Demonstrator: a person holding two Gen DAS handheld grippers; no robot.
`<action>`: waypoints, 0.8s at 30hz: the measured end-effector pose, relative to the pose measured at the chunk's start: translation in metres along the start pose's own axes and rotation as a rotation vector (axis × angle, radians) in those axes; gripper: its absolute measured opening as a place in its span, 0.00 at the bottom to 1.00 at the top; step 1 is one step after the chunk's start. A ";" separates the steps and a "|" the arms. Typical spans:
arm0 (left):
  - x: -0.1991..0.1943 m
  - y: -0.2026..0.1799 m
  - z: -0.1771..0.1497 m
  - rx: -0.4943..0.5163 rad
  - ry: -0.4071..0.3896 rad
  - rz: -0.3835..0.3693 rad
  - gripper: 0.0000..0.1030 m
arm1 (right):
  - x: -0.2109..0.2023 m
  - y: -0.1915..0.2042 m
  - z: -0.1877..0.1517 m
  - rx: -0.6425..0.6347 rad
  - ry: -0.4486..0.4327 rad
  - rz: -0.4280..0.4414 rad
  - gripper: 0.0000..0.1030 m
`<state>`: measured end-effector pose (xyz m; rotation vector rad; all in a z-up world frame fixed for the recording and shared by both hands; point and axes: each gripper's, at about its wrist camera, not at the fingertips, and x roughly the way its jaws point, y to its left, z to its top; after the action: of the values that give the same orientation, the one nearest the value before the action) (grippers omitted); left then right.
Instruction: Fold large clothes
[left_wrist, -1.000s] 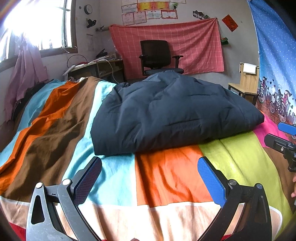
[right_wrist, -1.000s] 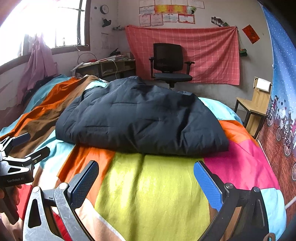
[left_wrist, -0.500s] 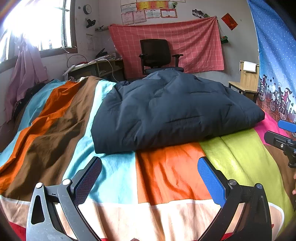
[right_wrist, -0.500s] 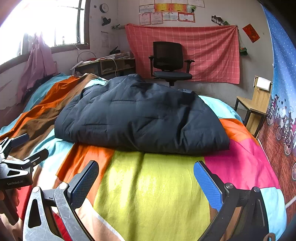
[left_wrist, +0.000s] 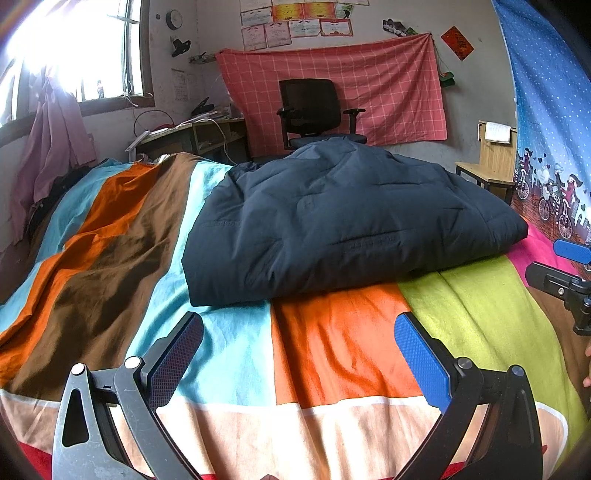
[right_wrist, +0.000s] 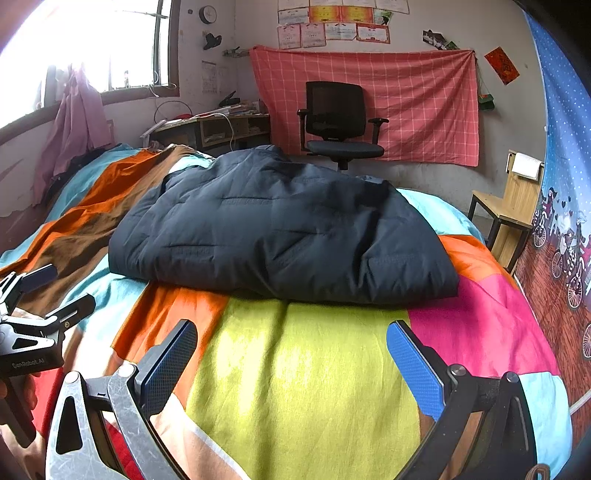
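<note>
- At the far left we see a window (left_wrist: 74, 55) with a pink cloth (left_wrist: 55, 147) hanging beside it, and a desk (left_wrist: 192, 136) near the wall.
- Our left gripper (left_wrist: 299, 332) has its two blue pads spread wide, holding nothing, above the striped bedsheet (left_wrist: 332, 350).
- The dark navy quilted jacket (left_wrist: 332, 221) lies folded into a thick, puffy bundle in the middle of the bed, with stitched lines on its top; it is ahead of both grippers and apart from them.
- Behind it stands a black office chair (right_wrist: 336, 118) before a red checked cloth (right_wrist: 424, 103); how many layers the bundle has, we cannot tell.
- Our right gripper (right_wrist: 291, 339) is also spread wide and empty, over the green patch (right_wrist: 314, 387), with the jacket's near edge in front of it.
- At the right stands a wooden chair (right_wrist: 513, 199).
</note>
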<state>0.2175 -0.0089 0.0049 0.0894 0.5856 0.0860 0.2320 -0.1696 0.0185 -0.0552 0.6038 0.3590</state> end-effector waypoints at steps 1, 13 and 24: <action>0.000 0.000 0.000 0.001 0.001 0.000 0.98 | 0.000 0.000 0.000 0.000 0.001 -0.002 1.00; -0.002 0.002 -0.001 0.002 0.002 -0.003 0.98 | 0.000 0.000 0.000 0.000 0.001 -0.002 1.00; -0.002 0.004 -0.001 0.008 -0.002 -0.006 0.98 | 0.000 0.001 -0.001 -0.001 0.001 -0.003 1.00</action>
<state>0.2149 -0.0053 0.0054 0.0954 0.5843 0.0780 0.2317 -0.1691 0.0176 -0.0575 0.6041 0.3562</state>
